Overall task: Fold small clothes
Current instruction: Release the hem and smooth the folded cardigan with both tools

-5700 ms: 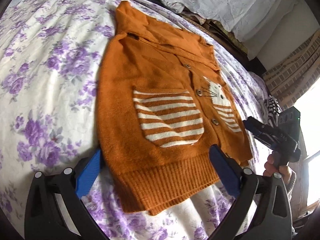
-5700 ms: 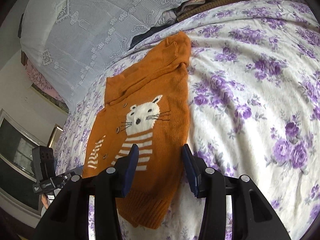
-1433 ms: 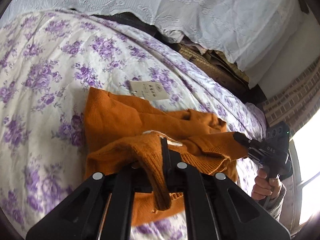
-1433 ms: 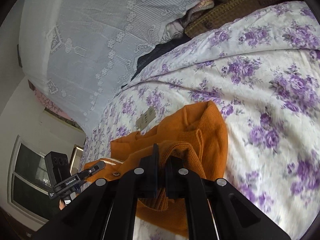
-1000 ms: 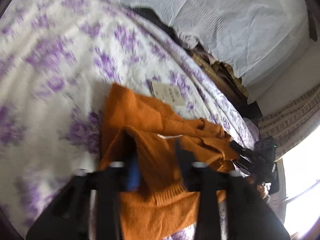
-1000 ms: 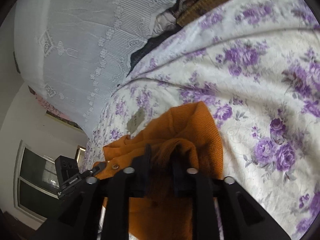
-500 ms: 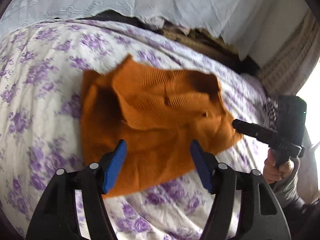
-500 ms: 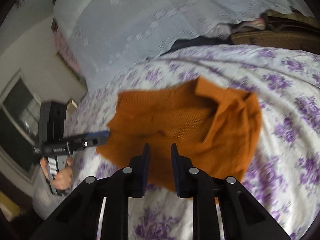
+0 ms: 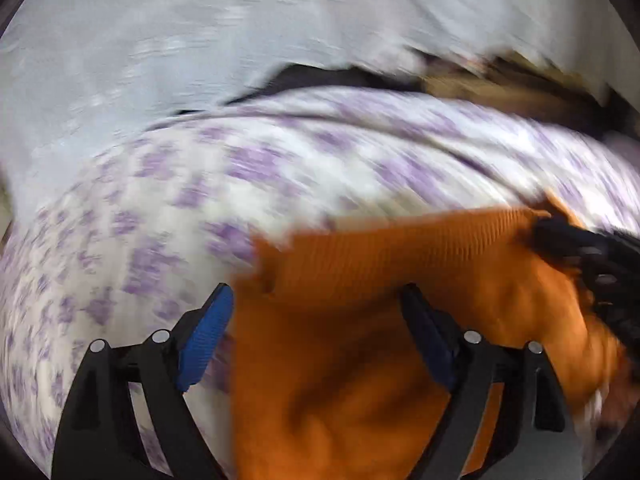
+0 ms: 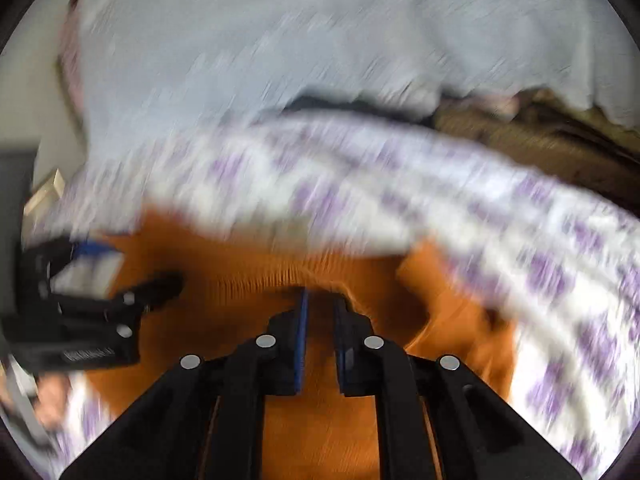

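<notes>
Below the opening left gripper (image 9: pixel 316 320) lies the orange cardigan (image 9: pixel 360 360).

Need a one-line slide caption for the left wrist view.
Left gripper opening over orange knitted cardigan on purple-flowered bedsheet.

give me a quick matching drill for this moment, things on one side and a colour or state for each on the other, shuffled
Things:
1. sweater
2. bedspread
3. left tongs
4. right tongs

Colour or state:
A. white with purple flowers
B. jaws wide apart and opening, pads off the knit
C. orange knit, bunched on the bed
D. jaws narrow and closing at the ribbed edge of the knit

Pairs: 1-C, 2-A, 3-B, 4-D
</notes>
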A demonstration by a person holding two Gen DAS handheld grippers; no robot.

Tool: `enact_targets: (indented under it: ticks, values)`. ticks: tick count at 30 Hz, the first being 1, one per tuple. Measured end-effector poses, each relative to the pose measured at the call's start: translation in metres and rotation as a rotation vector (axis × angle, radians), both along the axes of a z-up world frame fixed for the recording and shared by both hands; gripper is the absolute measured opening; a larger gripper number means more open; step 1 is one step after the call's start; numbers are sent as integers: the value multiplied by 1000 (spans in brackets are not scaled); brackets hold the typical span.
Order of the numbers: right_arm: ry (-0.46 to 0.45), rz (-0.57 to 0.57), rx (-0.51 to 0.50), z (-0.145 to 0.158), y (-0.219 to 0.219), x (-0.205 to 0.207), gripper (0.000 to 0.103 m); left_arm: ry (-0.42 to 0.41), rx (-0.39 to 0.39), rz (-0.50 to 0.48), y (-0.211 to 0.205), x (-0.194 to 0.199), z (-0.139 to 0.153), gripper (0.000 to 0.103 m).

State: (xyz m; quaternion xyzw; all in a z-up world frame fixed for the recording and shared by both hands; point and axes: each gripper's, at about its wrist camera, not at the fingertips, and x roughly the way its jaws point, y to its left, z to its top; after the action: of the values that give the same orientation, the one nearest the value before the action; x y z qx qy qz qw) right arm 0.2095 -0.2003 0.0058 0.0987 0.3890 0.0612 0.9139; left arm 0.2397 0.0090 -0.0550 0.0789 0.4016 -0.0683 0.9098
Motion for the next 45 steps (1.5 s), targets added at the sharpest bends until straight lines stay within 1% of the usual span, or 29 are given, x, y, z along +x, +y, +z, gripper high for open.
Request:
enact_targets:
  ticks: [1, 2, 4, 5, 9, 12, 13, 14, 15, 17, 18, 20, 21, 24, 26, 29, 30, 31, 33, 34, 36, 37, 38, 39, 41, 42, 43, 44, 45]
  values:
    - [-14, -23, 62, 3, -10, -3, 16, -1, -54, 22, 9, 2, 3, 83]
    - [-19, -17, 92, 3, -15, -8, 16, 13, -151, 16, 23, 1, 5, 83]
    - [-32, -11, 90, 3, -20, -19, 16, 37, -236, -17, 36, -4, 4, 83]
    - [-33, -9, 93, 2, -19, -22, 16, 40, -241, -25, 37, -6, 2, 83]
    - [14, -5, 141, -8, -25, -17, 16, 58, -174, -39, 28, -7, -13, 83]
    - [86, -34, 116, -27, -31, -7, 18, 111, -55, 40, 19, 8, -39, 84]
    - [126, -71, 123, -41, -40, 0, 15, 125, -52, 61, 22, 12, -47, 92]
    - [145, -86, 155, -50, -48, 5, 12, 139, -84, 78, 30, 16, -54, 95]
    - [162, -106, 207, -58, -59, 8, 0, 144, -103, 84, 34, 18, -55, 95]
    - [137, -166, 302, -55, -77, 4, 0, 126, -107, 105, 37, 16, -48, 95]
    - [94, -194, 304, -46, -81, -2, 6, 96, -87, 121, 37, 11, -44, 95]
    - [-7, -173, 264, -21, -78, -13, 6, 65, -108, 106, 39, 3, -36, 93]
    - [-26, -143, 256, -13, -73, -16, 7, 53, -156, 77, 42, -2, -29, 93]
    - [-11, -15, 242, -1, -47, -17, 14, 33, -223, 41, 43, -6, -17, 94]
    - [38, 60, 189, -9, -23, -11, 16, 53, -197, 44, 36, 1, -21, 94]
    - [126, 25, 102, -36, -15, 3, 30, 127, -91, 108, 33, 20, -46, 97]
    - [146, -15, 81, -45, -21, 7, 29, 151, -89, 113, 35, 25, -56, 99]
    - [155, -43, 101, -55, -32, 10, 19, 135, -91, 113, 36, 25, -55, 99]
    - [147, -84, 179, -53, -46, 4, 12, 93, -50, 133, 33, 18, -49, 99]
    - [127, -96, 181, -49, -48, 0, 16, 64, -39, 143, 33, 12, -45, 98]
    - [24, -98, 121, -26, -40, -20, 25, -1, -96, 81, 36, -7, -28, 98]
    - [2, -76, 112, -20, -37, -22, 30, -21, -117, 51, 37, -16, -21, 98]
    - [-9, -39, 115, -14, -30, -25, 30, -40, -111, 37, 35, -23, -16, 98]
    - [6, -16, 116, -14, -25, -27, 34, -56, -71, 35, 30, -29, -16, 98]
    - [104, 8, 53, -32, -12, -22, 40, -13, 19, 43, 21, -26, -32, 99]
    - [137, 21, 37, -45, -9, -20, 40, 46, 54, 56, 20, -18, -51, 99]
    - [118, 19, 43, -45, -11, -22, 39, 60, 26, 63, 24, -16, -57, 99]
    - [109, -1, 43, -40, -13, -25, 37, 60, 4, 73, 28, -16, -54, 99]
    - [87, -30, 42, -32, -16, -32, 39, 55, -16, 97, 33, -20, -47, 99]
